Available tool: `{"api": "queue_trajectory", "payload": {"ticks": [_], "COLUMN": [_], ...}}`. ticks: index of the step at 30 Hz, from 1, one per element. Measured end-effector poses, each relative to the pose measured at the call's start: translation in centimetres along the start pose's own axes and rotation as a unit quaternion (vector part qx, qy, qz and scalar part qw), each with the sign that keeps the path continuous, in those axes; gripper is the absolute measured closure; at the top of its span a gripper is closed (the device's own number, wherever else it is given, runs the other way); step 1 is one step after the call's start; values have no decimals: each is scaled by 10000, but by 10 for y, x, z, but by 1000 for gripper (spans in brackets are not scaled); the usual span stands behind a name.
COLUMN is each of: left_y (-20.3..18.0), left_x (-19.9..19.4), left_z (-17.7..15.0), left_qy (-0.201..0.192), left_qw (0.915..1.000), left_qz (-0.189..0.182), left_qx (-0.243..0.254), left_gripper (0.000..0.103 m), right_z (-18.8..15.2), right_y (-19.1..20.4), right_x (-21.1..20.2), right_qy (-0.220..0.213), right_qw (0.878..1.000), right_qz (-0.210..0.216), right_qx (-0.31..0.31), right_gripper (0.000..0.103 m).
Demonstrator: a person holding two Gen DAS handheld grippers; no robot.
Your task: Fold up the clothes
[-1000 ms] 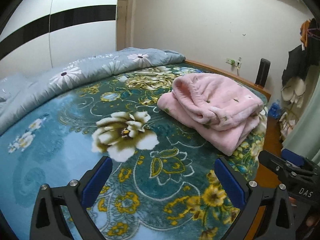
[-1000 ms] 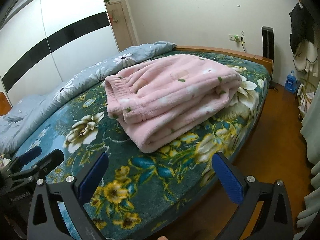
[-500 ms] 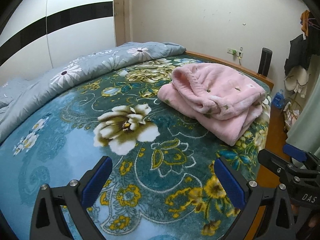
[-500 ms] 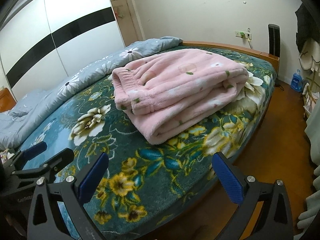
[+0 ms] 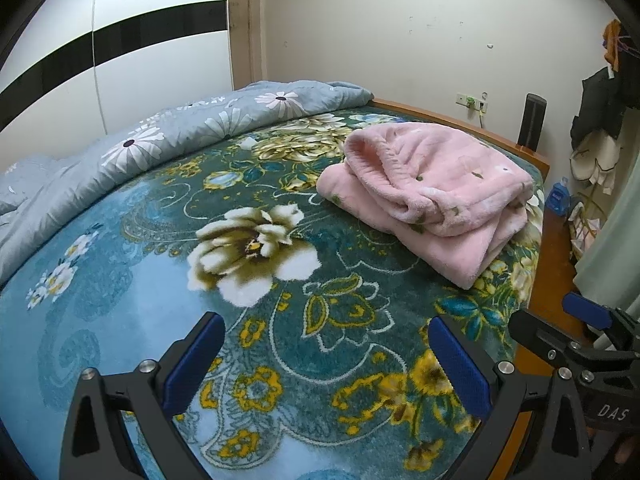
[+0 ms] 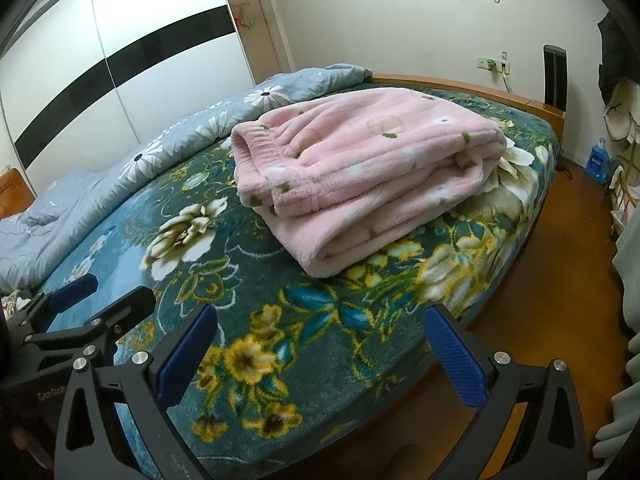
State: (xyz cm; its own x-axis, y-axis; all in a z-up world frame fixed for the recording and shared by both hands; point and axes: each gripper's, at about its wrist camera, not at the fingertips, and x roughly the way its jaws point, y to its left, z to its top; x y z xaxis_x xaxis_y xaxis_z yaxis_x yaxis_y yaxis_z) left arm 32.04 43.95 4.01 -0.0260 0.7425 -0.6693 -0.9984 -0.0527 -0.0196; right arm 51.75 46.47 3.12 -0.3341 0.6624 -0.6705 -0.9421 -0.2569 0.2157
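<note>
A pink fleece garment (image 5: 432,192) lies folded in a thick stack on the bed's floral blanket (image 5: 160,280), toward the foot end; it also shows in the right wrist view (image 6: 360,176). My left gripper (image 5: 326,344) is open and empty, held above the blanket well short of the garment. My right gripper (image 6: 322,336) is open and empty, above the bed's near edge, short of the garment. Each gripper shows at the edge of the other's view: the right one (image 5: 576,332), the left one (image 6: 80,300).
A grey daisy-print quilt (image 5: 168,140) is bunched along the far side of the bed. A wooden bed frame (image 6: 472,84) runs round the foot. Wooden floor (image 6: 560,264), a blue bottle (image 6: 598,160), hanging clothes (image 5: 600,120) and a wardrobe (image 6: 120,80) surround the bed.
Both grippers have drawn back a little from the folded garment and stayed open. The garment has not moved.
</note>
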Motion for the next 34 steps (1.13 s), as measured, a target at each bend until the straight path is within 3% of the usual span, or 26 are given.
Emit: {"api": "queue_trajectory", "payload": {"ticks": [19,34], "left_y": [4,5], "left_x": [8,5], "left_z": [-11,-12], "left_qy": [202,125], "left_qw": [9995,9997], "left_qz": [-115,-117], "left_qx": [-228,-183], "left_gripper": [0,0], "right_z": [-9,-9], "right_y": [2,5], "right_x": [2,1], "right_qy": [167,225], "right_qw": [9998,9996], "right_qz": [60,99], "right_qx": [76,121], "right_gripper": [0,0]}}
